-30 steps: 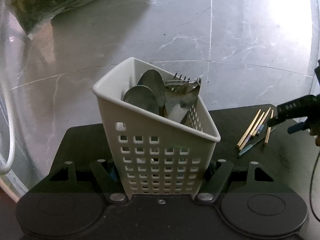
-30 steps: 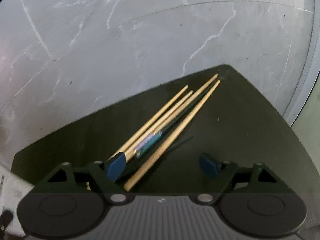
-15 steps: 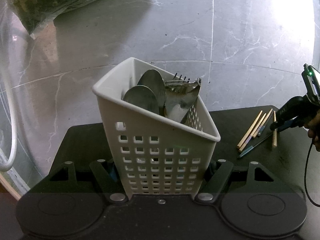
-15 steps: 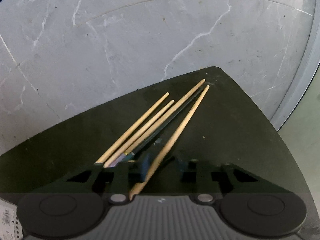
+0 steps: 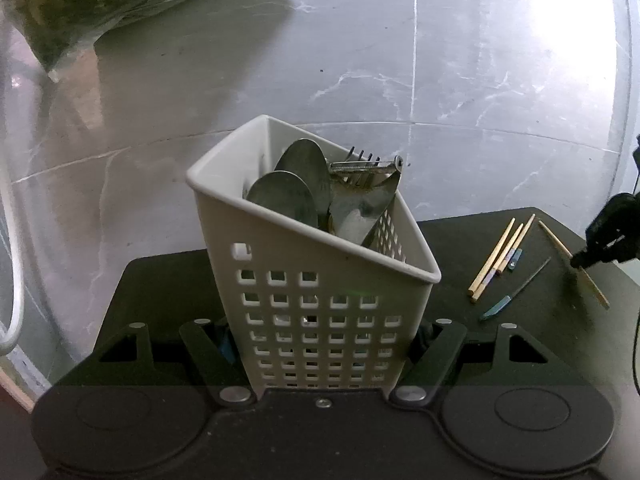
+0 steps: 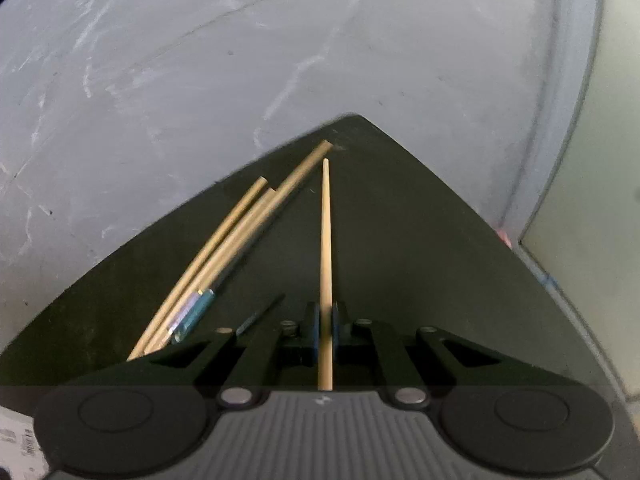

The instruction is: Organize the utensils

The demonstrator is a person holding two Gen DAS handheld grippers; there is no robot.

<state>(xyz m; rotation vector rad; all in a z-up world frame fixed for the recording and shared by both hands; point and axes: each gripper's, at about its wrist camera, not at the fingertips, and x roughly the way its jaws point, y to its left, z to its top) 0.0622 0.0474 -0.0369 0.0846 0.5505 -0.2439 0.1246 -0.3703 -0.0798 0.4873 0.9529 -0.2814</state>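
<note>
My left gripper (image 5: pixel 324 340) is shut on a white perforated utensil basket (image 5: pixel 312 304) that stands on a black mat (image 5: pixel 160 280). Spoons (image 5: pixel 292 196) and a fork (image 5: pixel 362 160) stick up out of the basket. In the right wrist view my right gripper (image 6: pixel 326 318) is closing, its jaws pressing on a single wooden chopstick (image 6: pixel 325 232) that points straight ahead over the mat. From the left wrist view the right gripper (image 5: pixel 580 260) sits at the far right on that chopstick (image 5: pixel 556 240). Three more chopsticks (image 6: pixel 240 236) lie just to its left.
A thin dark stick with a teal handle (image 5: pixel 516 290) lies beside the chopstick bundle. Grey marble floor surrounds the mat (image 6: pixel 400 240). A mottled green bag (image 5: pixel 100 0) lies far left, with a white tube (image 5: pixel 16 280) at the left edge. A pale wall (image 6: pixel 580 200) rises to the right.
The right gripper went from wide open to shut around one chopstick, which swung away from the bundle and now points straight ahead. The left gripper and basket stayed still.
</note>
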